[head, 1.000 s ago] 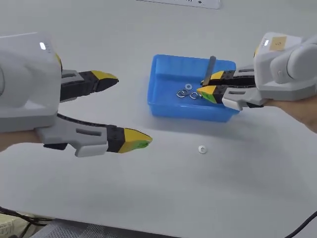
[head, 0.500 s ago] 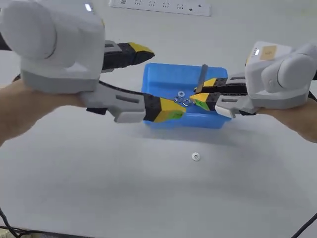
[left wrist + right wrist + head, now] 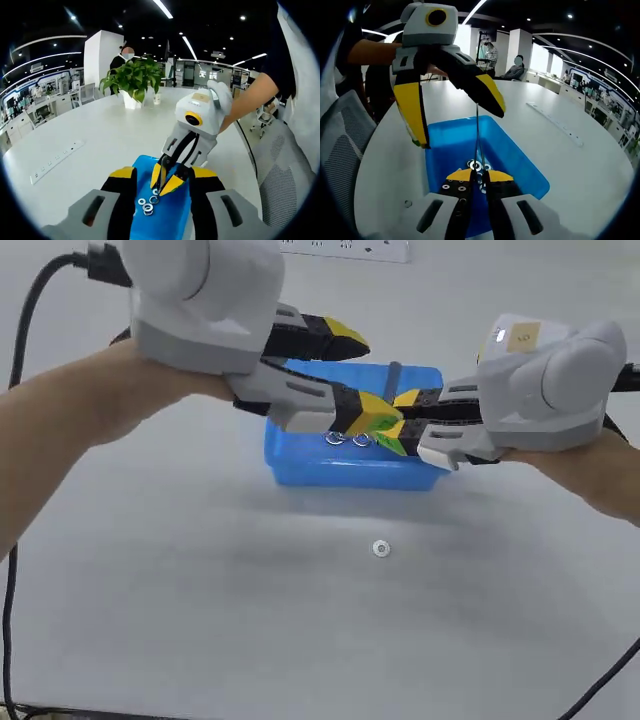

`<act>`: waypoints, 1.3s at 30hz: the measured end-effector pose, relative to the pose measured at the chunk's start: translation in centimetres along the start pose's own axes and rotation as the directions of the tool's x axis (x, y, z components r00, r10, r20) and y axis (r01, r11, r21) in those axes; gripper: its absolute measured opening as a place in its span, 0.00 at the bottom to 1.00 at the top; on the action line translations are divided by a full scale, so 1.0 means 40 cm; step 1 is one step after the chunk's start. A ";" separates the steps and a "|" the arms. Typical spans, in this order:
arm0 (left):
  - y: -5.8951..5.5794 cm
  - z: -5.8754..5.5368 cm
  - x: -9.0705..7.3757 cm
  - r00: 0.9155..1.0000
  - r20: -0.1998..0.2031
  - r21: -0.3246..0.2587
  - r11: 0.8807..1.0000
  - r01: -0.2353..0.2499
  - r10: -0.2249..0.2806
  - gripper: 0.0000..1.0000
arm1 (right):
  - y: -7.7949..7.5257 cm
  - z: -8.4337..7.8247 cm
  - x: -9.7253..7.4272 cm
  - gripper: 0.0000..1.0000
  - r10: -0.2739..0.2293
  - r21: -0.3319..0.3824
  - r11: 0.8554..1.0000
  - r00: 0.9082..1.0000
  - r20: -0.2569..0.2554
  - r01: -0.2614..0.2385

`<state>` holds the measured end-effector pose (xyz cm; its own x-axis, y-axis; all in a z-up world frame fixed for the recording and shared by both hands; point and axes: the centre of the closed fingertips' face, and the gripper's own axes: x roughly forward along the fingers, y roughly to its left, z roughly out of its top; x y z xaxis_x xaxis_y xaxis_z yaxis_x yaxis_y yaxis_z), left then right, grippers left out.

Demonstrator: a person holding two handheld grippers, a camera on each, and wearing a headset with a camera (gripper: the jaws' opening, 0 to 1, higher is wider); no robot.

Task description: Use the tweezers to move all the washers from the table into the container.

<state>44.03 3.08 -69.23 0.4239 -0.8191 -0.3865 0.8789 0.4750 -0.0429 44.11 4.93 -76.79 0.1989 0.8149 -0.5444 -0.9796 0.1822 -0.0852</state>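
Hard to make out first: in the head view most of the tweezers [image 3: 394,375] are buried behind the left gripper [image 3: 362,380], so you get just a grey stub poking up past its lower jaw. In the right gripper view the tweezers [image 3: 477,140] are a thin dark line running forward from the jaws. Its far end gets lost against the left gripper [image 3: 460,125], and I honestly can't tell if it's pinching a washer.

The right gripper [image 3: 398,422] has its jaws squeezed nearly together on the tweezers, which is clear in its own view [image 3: 479,174]. The left gripper [image 3: 162,172] is spread wide with nothing in it, facing the right gripper [image 3: 162,182] tip to tip.

The blue container [image 3: 340,465] sits right under both sets of tips. A little cluster of washers [image 3: 345,439] lies on its floor directly below the tweezers, just ahead of the right jaws [image 3: 476,165] and between the left jaws [image 3: 148,205]. One loose washer [image 3: 381,548] sits on the table outside the container, well short of the tweezers on the person's side. It's also a speck off to the left of the right gripper [image 3: 408,203].

The surface is a big plain white table [image 3: 200,570] with a power strip [image 3: 350,248] beyond the container. The room is an open office: ceiling light strips, a potted plant [image 3: 134,80] and a few people in the background.
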 end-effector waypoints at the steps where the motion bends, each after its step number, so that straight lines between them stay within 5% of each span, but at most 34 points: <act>1: 0.001 0.002 0.003 1.000 0.004 -0.002 1.000 0.008 -0.008 0.44 | 0.000 0.000 0.000 0.10 0.000 -0.001 1.000 1.000 0.000 0.000; 7: 0.014 -0.022 0.020 0.998 -0.047 0.018 0.999 0.040 -0.039 0.24 | -0.003 0.000 0.001 0.10 -0.003 0.003 1.000 1.000 0.007 0.003; 13: 0.013 -0.029 0.024 0.997 -0.051 0.022 0.998 0.061 -0.059 0.22 | -0.003 0.000 0.000 0.10 0.002 -0.003 1.000 1.000 0.009 -0.002; 16: 0.007 -0.022 0.017 0.997 -0.050 0.047 0.997 0.068 -0.066 0.11 | -0.001 -0.001 -0.001 0.10 0.008 0.001 1.000 1.000 0.011 -0.008; 20: -0.027 -0.011 0.034 0.995 -0.065 0.085 0.993 0.076 -0.071 0.10 | 0.003 -0.001 -0.001 0.10 0.015 -0.008 1.000 1.000 0.007 -0.015; 39: -0.031 0.001 0.022 0.995 -0.081 0.200 0.977 0.075 -0.060 0.06 | 0.010 0.020 -0.001 0.11 0.036 -0.011 0.999 0.999 0.020 -0.035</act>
<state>43.34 1.76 -69.49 0.3513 -0.8176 -0.4562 0.9342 0.3382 0.1134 43.75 5.41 -76.13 0.1645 0.8316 -0.5305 -0.9863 0.1471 -0.0753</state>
